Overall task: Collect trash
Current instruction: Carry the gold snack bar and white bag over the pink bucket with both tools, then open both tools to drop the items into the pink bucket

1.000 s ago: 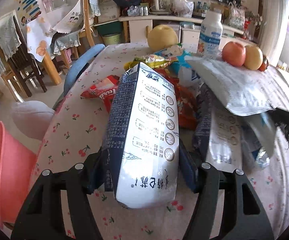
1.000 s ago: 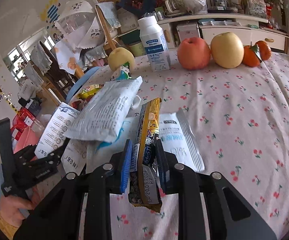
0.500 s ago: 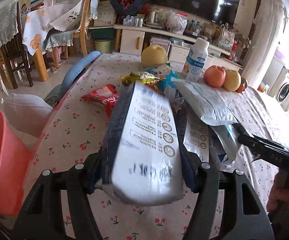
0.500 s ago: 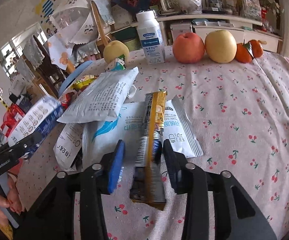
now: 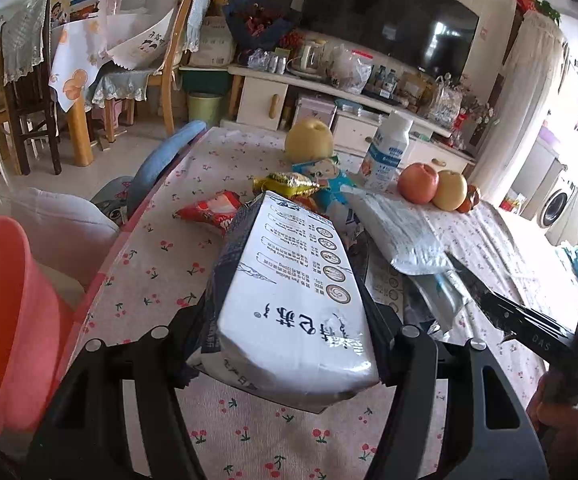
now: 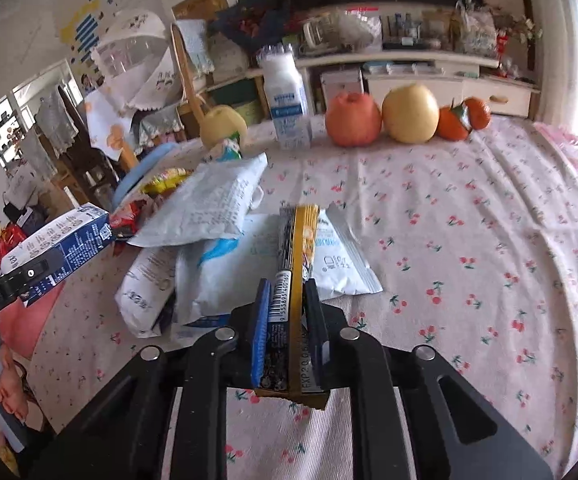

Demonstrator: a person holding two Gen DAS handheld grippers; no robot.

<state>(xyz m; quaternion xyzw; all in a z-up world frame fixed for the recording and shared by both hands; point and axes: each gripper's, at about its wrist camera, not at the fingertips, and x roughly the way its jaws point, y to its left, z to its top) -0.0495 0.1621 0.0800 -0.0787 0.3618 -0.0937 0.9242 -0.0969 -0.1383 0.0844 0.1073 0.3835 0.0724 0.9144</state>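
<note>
left hand-held gripper (image 5: pixel 289 312): matte black frame with two broad finger arms, triangular cut-outs near the base and silver round screw heads at the pivots; dark pads line the inner faces. right hand-held gripper (image 6: pixel 289 320): same black frame and silver screws, one inner pad (image 6: pixel 260 332) ribbed bright blue, the other dark. seen from the left wrist view, its black body carries pale lettering and a small green light

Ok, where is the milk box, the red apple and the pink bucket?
milk box (image 5: pixel 289 312): left wrist view, on its white printed face, between the left gripper's fingers.
red apple (image 6: pixel 352 120): right wrist view, middle of its front skin.
pink bucket (image 5: pixel 5 320): left wrist view, on its outer wall at the table's edge.
</note>
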